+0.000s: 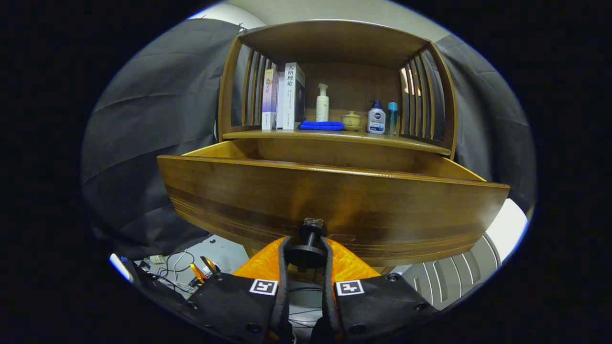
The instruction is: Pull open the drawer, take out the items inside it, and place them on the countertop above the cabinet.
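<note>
The wooden drawer stands pulled out of the cabinet, its front panel close ahead of me. My gripper is shut on the drawer's dark knob, with one finger on each side of its stem. From this low angle the drawer's inside is hidden behind the front panel. Above it runs the countertop, a shelf with slatted sides.
On the countertop stand two books, a white pump bottle, a folded blue cloth, a small lidded pot, a white-and-blue bottle and a slim blue bottle. Cables lie on the floor lower left.
</note>
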The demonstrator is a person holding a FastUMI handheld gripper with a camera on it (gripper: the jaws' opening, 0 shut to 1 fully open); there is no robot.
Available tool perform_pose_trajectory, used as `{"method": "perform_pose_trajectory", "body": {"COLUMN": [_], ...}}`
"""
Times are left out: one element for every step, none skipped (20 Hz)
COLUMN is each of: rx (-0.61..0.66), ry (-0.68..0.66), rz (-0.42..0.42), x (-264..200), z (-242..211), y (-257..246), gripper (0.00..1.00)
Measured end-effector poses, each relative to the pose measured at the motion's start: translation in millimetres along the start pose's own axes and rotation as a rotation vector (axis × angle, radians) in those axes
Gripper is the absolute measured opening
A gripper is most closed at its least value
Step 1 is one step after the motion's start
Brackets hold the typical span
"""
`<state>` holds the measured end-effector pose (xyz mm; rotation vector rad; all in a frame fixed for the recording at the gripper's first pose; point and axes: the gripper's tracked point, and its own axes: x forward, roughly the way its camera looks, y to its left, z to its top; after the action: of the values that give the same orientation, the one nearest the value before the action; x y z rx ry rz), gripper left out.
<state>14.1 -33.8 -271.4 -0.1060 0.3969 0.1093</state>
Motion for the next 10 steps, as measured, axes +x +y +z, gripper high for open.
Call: {"method": "perform_pose_trajectory", "body": {"rx": [-0.004, 0.003, 0.018, 0.029, 0.031, 0.031, 0.033, 0.037, 0.028, 0.016], "ry": [0.002, 0.008, 0.016, 0.025, 0.034, 0.05, 0.052, 0.045, 0.04, 0.036], "rz": [-0.002, -0.002, 0.005, 0.015, 0.025, 0.025, 0.017, 0.02, 0.003, 0.001], "x": [0.5, 0.7, 0.1, 0.0, 0.1, -1.8, -5.8, -10.7, -16.5, -19.4], "z": [-0.3, 0.2, -0.9, -2.1, -0.8, -3.7, -3.4, -1.3, -0.6, 1.6], "y": [0.1, -0.1, 0.8, 1.7, 2.6, 1.1, -2.1, -2.0, -4.8, -5.9], "gripper": [0.3, 0.3, 0.3, 0.3, 0.34, 0.38, 0.46, 0.49, 0.59, 0.7]}}
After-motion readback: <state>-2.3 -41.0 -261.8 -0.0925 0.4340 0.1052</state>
